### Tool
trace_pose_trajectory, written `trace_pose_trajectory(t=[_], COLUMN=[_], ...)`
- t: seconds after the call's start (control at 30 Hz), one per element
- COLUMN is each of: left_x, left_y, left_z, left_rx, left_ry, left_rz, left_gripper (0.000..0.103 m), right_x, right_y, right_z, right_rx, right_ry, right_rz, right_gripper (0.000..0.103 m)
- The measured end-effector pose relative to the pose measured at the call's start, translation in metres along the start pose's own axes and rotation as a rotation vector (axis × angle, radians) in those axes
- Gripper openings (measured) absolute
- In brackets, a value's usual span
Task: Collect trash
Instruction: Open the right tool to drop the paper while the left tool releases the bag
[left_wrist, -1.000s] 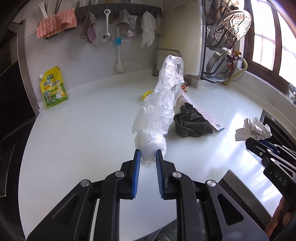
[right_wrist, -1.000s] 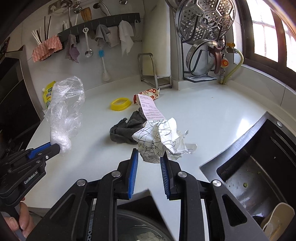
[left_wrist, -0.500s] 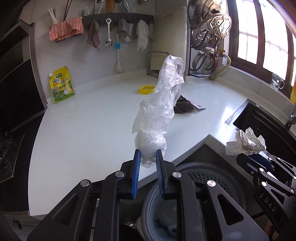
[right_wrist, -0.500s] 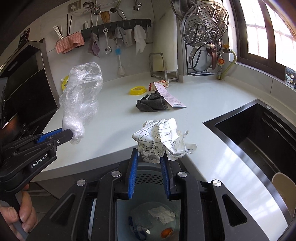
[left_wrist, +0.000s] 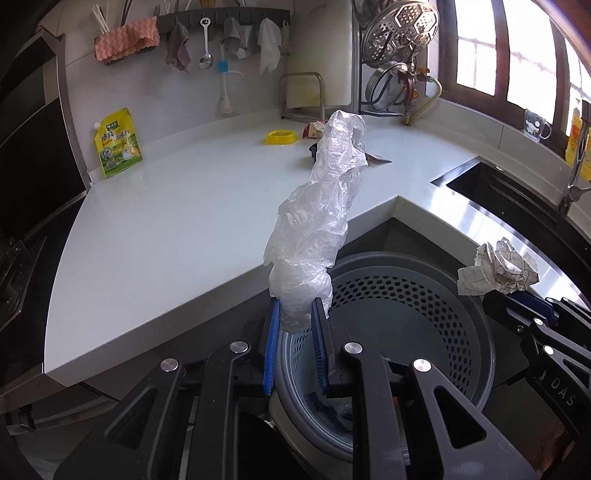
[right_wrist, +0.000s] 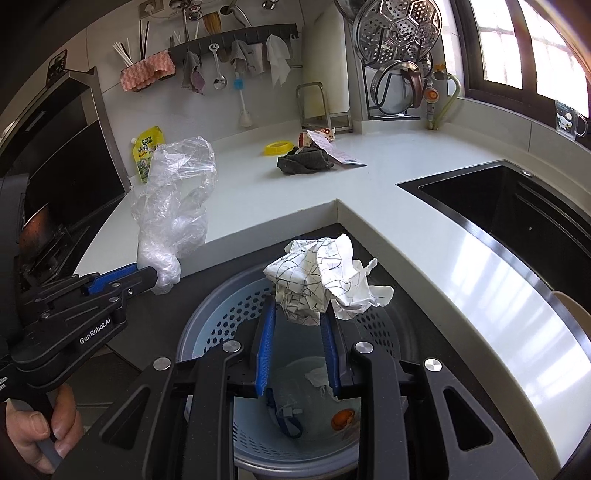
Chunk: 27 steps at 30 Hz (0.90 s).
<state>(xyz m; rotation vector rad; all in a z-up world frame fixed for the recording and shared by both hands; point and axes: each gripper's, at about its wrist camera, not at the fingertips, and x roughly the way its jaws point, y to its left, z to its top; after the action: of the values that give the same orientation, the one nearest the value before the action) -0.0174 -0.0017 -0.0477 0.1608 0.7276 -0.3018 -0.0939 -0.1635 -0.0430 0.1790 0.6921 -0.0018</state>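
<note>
My left gripper (left_wrist: 294, 317) is shut on a crumpled clear plastic bag (left_wrist: 320, 218) that stands up from its blue pads, held over the left rim of a round perforated grey trash bin (left_wrist: 476, 317). From the right wrist view the same plastic bag (right_wrist: 173, 206) rises from the left gripper (right_wrist: 157, 275). My right gripper (right_wrist: 300, 314) is shut on a crumpled white paper ball with black line print (right_wrist: 321, 280), directly above the trash bin (right_wrist: 221, 314), which holds some scraps. The paper ball (left_wrist: 496, 267) and the right gripper (left_wrist: 496, 297) show at the left view's right edge.
The white L-shaped counter (right_wrist: 369, 177) wraps behind the bin and carries a dark rag (right_wrist: 304, 160), a printed leaflet (right_wrist: 334, 151), a yellow lid (right_wrist: 279, 147) and a yellow-green pouch (left_wrist: 118, 142). A black sink (right_wrist: 498, 206) lies to the right. A hand (right_wrist: 44, 435) grips the left handle.
Both grippers pulled back off the counter with their loads and sank slightly. They now hang over the trash bin, which has come fully into view. Both grips are unchanged.
</note>
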Motion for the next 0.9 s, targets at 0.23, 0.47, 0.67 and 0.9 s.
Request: trace_pose_trajectory(t=[0.23, 0.47, 0.67, 0.9], left_x=[-0.006, -0.002, 0.013, 0.028], left_y=[-0.008, -0.014, -0.023, -0.024], left_z=[-0.011, -0.024, -0.037, -0.04], left_rx=[0.037, 0.057, 0.06, 0.052], left_ry=[0.002, 0.029, 0.081, 0.126], left_rz=[-0.011, -0.025, -0.06, -0.077], left_gripper=[0.017, 0.017, 0.017, 0.018], right_x=[-0.011, -0.006, 0.005, 0.018], right_y=[-0.006, -0.01, -0.011, -0.016], right_z=[-0.012, -0.025, -0.031, -0.038], right_rx=[0.005, 0.016, 0.031, 0.045], right_ry=[0.004, 0.033, 0.064, 0.096], right_rz=[-0.007, 0.003, 0.027, 0.039], right_gripper=[0.024, 0.024, 0.024, 0.025])
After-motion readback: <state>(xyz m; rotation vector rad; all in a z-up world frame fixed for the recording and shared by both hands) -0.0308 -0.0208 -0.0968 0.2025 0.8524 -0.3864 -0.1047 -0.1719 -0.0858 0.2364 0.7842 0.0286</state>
